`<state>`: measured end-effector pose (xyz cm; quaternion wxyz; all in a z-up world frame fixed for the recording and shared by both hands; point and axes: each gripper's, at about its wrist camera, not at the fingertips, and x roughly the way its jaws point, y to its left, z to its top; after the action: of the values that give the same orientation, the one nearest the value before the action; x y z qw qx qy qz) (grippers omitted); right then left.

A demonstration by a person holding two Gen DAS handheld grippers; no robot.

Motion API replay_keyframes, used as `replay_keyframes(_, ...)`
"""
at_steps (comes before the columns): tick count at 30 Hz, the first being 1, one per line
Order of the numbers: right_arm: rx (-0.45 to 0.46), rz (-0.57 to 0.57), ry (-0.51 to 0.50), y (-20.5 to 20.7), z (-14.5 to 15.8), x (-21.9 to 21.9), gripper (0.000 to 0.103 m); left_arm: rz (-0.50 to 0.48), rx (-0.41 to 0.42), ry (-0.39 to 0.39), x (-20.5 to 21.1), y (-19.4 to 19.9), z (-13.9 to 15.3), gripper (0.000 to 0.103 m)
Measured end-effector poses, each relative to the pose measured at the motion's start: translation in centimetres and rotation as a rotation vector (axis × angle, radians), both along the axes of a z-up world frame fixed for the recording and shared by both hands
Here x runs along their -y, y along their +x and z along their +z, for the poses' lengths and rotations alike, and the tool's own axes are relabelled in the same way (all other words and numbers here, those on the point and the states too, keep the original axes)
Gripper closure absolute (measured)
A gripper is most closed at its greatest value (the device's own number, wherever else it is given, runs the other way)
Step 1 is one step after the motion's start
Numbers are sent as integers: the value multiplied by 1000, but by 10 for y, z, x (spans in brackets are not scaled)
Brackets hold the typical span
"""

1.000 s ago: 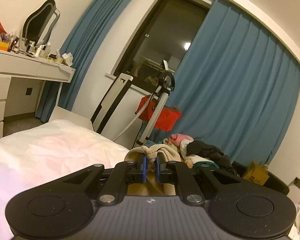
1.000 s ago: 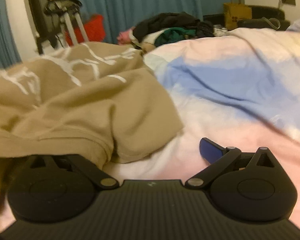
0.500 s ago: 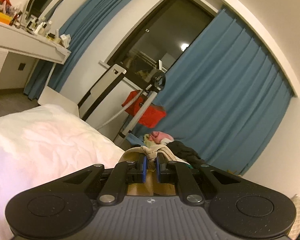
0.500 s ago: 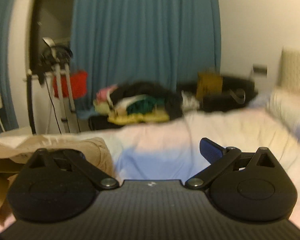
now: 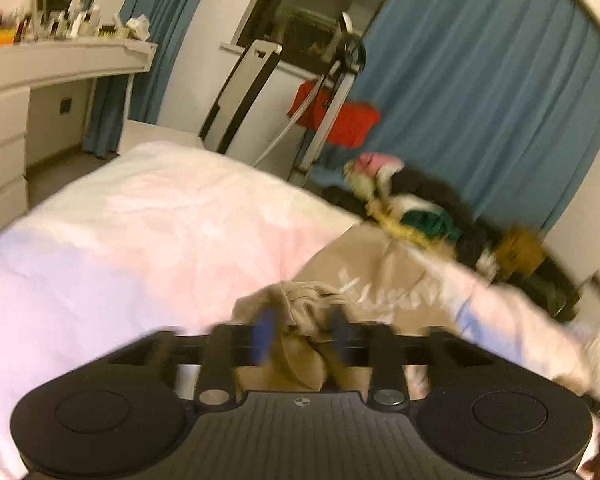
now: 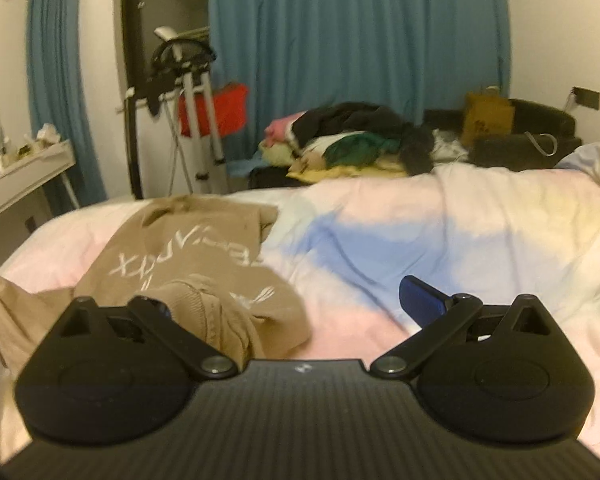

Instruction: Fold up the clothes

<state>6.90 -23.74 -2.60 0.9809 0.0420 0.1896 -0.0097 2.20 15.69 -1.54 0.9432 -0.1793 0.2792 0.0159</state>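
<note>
Fingers of the left gripper (image 5: pixel 300 334) are standing partly apart around a bunched fold of the tan sweatshirt (image 6: pixel 192 256); the right gripper (image 6: pixel 296 304) is gaping wide, gripping nothing. Ahead on the bed (image 6: pixel 440 240), the garment is lying soft, light, best pinched at a hem.

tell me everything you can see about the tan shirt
The tan shirt is soft, knit-looking cloth with white lettering on it. It lies rumpled on the pastel bedspread, partly spread flat, with bunched folds at the near edge. In the left wrist view a wad of it sits between the blue pads of the left gripper, which are a little apart. A ribbed fold lies by the left finger of the wide-open right gripper; contact is unclear.
</note>
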Motion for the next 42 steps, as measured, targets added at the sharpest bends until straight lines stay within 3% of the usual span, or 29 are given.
replay_keyframes(7,-74,67,40,17,-22,-8,0,36,-71,149,13,-39,-13,24)
replay_keyframes(13,-94,84,78,20,-28,-2,0,-20,111,254,54,-82,11,12)
replay_keyframes(17,-98,82,101,18,-29,2,0,-191,171,321,96,-84,10,9)
replay_keyframes(22,-98,71,113,16,-28,4,0,-449,139,503,170,-71,-23,5)
replay_keyframes(25,-98,59,122,15,-29,6,0,-483,84,627,201,-62,-52,5)
replay_keyframes(27,-99,54,131,13,-29,8,0,-430,61,697,208,-55,-65,6)
replay_keyframes(30,-92,41,123,12,-29,8,0,-222,89,705,189,-46,-59,6)
replay_keyframes(33,-23,28,110,4,-23,7,0,-23,145,589,153,-46,-35,4)
replay_keyframes(35,52,22,102,-5,-16,5,0,59,187,569,139,-52,-25,2)
replay_keyframes(38,130,-3,56,-15,-8,0,0,82,172,600,136,-59,-22,2)
replay_keyframes(42,115,-62,-27,-18,-14,-1,0,46,63,668,134,-58,-30,2)
